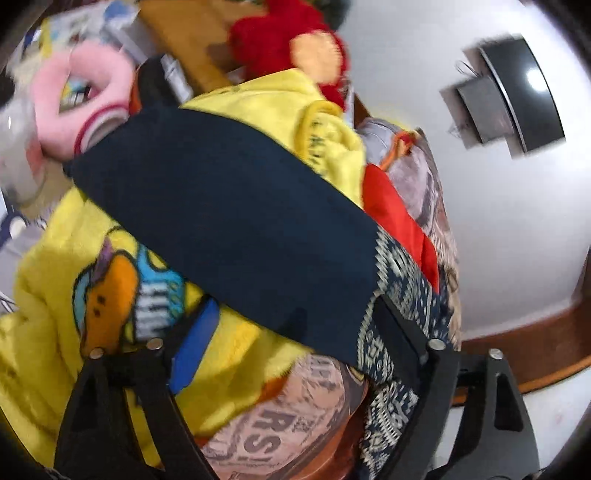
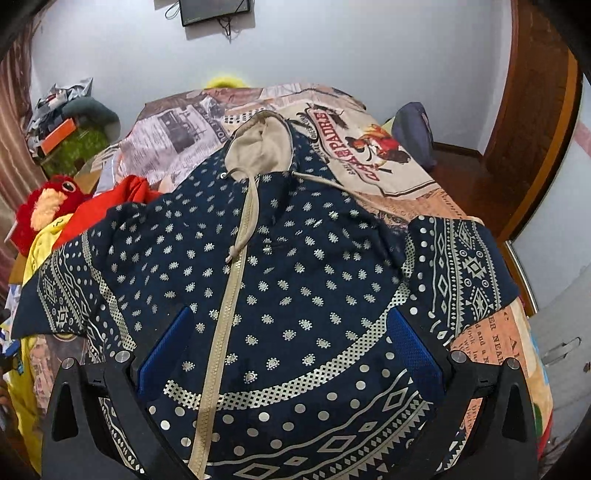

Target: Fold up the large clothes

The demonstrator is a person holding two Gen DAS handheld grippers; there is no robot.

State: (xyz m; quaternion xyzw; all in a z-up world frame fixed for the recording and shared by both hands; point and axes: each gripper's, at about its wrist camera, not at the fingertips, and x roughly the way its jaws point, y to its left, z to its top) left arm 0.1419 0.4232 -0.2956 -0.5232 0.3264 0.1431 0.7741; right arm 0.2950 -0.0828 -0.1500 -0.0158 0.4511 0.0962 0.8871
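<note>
Hoodie (image 2: 295, 280), navy with a cream dot-and-diamond print, lies spread front-up on the bed (image 2: 491, 347), covering most of the patterned bedspread. Its cream-lined hood (image 2: 258, 147) points toward the far wall; the cream zipper (image 2: 229, 295) runs down the chest, closed, with 1 drawstring lying across it. Both sleeves extend outward toward the bed edges.

A yellow blanket (image 1: 55, 332) with a cartoon print lies bunched beside the left sleeve (image 1: 240, 229), next to a red garment (image 2: 122, 203) and a red plush toy (image 2: 48, 206). A dark screen (image 2: 216, 11) hangs on the wall.

Right tool (image 2: 288, 350): fingers spread wide over the lower chest of the hoodie, blue pads apart, nothing clamped between them.

Left tool (image 1: 295, 332): fingers wide apart at the left sleeve. The sleeve's cloth lies between the fingers, and its plain navy side faces the camera. The frame is blurred, and no pad visibly presses on the cloth.
</note>
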